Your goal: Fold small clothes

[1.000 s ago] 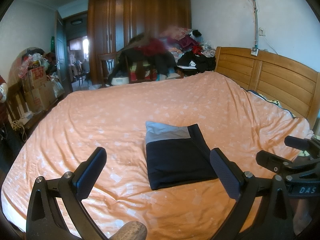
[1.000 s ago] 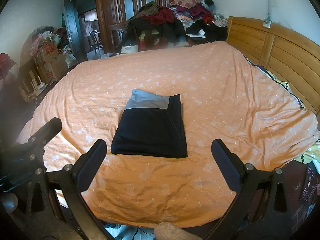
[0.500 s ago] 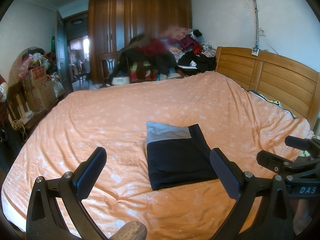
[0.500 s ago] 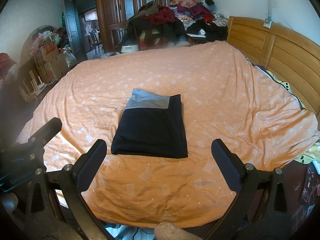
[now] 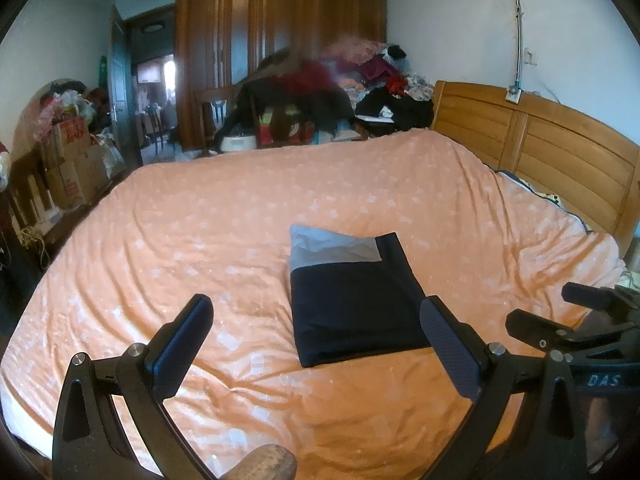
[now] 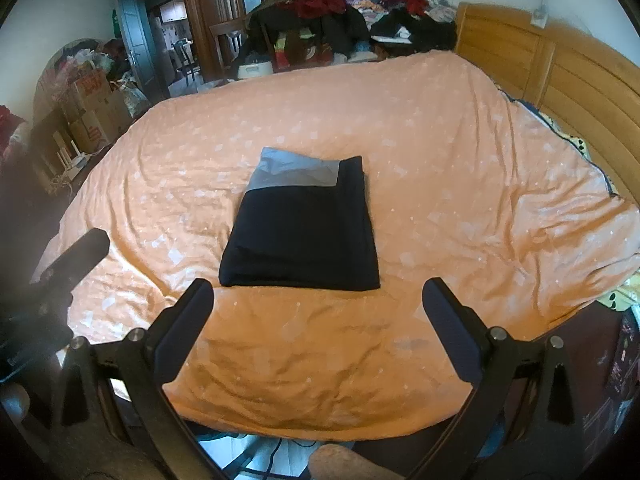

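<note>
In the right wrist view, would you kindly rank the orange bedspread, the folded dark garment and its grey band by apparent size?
1. Orange bedspread, filling most of the frame.
2. Folded dark garment, lying flat on it.
3. Grey band, only a strip at the garment's far end.
No close calls here.

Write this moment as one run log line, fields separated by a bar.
garment: folded, flat on orange bedcover | left gripper: jaws open, empty | right gripper: jaws open, empty | contact: none

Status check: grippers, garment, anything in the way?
Left gripper open, empty. Right gripper open, empty. Dark garment lies folded flat on orange bedspread, untouched. Nothing in the way.
</note>
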Demonstrator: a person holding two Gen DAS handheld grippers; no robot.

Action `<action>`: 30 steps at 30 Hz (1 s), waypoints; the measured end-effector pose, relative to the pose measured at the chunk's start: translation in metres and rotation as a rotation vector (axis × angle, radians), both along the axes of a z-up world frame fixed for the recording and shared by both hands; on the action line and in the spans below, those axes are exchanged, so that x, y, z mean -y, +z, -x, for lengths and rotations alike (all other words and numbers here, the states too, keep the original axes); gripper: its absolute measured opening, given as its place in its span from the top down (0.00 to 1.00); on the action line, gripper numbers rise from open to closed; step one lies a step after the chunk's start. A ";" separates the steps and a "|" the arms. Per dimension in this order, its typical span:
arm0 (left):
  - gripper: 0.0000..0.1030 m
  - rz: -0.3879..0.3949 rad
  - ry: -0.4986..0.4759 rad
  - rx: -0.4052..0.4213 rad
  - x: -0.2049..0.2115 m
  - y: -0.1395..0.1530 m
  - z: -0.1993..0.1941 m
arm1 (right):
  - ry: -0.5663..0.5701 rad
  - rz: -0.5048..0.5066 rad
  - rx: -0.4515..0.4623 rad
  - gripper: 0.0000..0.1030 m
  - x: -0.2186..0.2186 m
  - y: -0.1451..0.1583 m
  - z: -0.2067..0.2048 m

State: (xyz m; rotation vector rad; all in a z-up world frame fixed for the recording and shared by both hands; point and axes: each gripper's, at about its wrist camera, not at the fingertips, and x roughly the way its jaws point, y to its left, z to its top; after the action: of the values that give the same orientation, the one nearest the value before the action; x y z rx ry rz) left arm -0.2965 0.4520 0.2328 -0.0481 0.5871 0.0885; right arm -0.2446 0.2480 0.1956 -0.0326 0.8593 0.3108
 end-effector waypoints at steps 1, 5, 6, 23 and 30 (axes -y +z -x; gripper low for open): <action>0.00 -0.004 -0.002 -0.010 -0.001 -0.002 0.000 | 0.002 0.001 -0.001 0.01 -0.001 0.001 -0.002; 0.00 -0.007 -0.007 -0.027 -0.004 -0.005 -0.001 | 0.009 -0.003 0.001 0.01 0.001 0.004 -0.006; 0.00 -0.007 -0.008 -0.030 -0.005 -0.005 -0.002 | 0.011 -0.004 0.002 0.01 0.002 0.004 -0.007; 0.00 -0.003 -0.004 -0.029 -0.009 -0.003 -0.009 | 0.034 -0.021 0.021 0.01 -0.001 0.017 -0.024; 0.00 -0.001 0.000 -0.028 -0.011 -0.003 -0.012 | 0.045 -0.028 0.042 0.01 -0.002 0.022 -0.026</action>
State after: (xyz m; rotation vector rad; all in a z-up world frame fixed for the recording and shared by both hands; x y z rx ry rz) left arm -0.2850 0.4634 0.2300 -0.0460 0.6146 0.0897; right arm -0.2190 0.2505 0.2173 -0.0325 0.8133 0.3627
